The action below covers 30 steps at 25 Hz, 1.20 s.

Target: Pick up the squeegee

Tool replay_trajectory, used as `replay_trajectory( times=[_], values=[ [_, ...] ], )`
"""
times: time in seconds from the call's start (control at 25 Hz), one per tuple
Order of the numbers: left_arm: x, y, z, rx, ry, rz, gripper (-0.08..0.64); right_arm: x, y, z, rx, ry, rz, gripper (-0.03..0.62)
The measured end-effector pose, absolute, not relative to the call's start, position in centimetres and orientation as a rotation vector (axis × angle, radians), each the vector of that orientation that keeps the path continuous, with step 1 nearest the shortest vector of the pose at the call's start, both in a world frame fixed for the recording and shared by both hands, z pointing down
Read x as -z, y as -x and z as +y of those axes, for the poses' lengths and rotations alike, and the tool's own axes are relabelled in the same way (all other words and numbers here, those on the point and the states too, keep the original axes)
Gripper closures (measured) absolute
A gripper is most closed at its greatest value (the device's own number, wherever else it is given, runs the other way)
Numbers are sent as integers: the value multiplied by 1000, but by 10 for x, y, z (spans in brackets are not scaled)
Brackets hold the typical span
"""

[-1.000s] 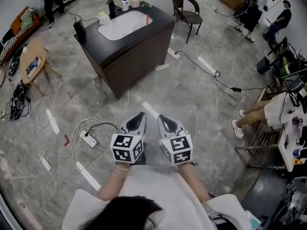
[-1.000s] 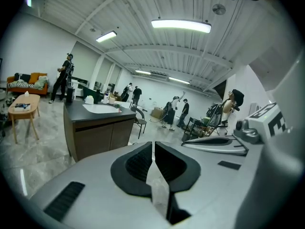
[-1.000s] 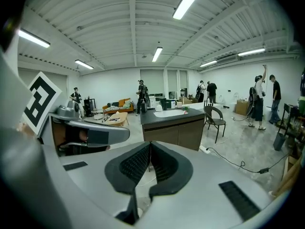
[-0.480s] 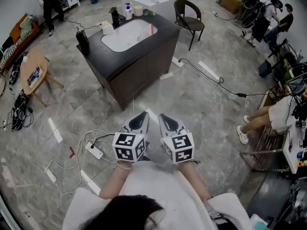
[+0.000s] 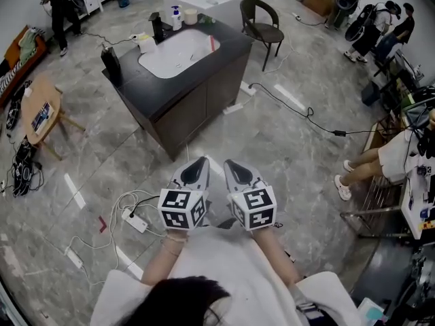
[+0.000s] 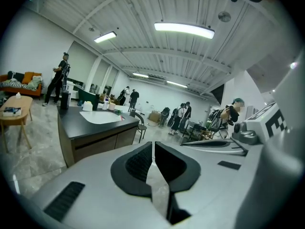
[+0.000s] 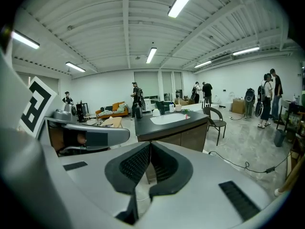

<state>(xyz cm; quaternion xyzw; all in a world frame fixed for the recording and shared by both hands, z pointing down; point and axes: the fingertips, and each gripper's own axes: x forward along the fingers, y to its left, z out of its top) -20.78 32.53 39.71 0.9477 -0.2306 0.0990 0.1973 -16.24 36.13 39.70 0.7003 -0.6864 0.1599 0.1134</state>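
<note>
Still pressed together, empty: left claw, right claw; sink counter nearer than before

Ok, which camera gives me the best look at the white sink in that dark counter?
The head view: it looks down into the sink, so the whole basin outline shows. In the left gripper view the sink is only a thin white sliver seen from low down, and the right gripper view shows the same.

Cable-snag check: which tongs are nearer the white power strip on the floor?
Left. The power strip lies just left of the left tongs; the right tongs are farther right.
</note>
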Motion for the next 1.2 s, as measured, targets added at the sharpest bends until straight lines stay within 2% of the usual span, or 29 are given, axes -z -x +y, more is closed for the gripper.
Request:
replay_trajectory(
  times=[0.84, 1.2],
  values=[
    [-408, 209, 300, -266, -2636, -712, 520, -424, 176, 338, -601, -1990, -1999, 565],
    [-410, 182, 259, -260, -2598, -780, 520, -423, 130, 290, -599, -2008, -2037, 565]
  ],
)
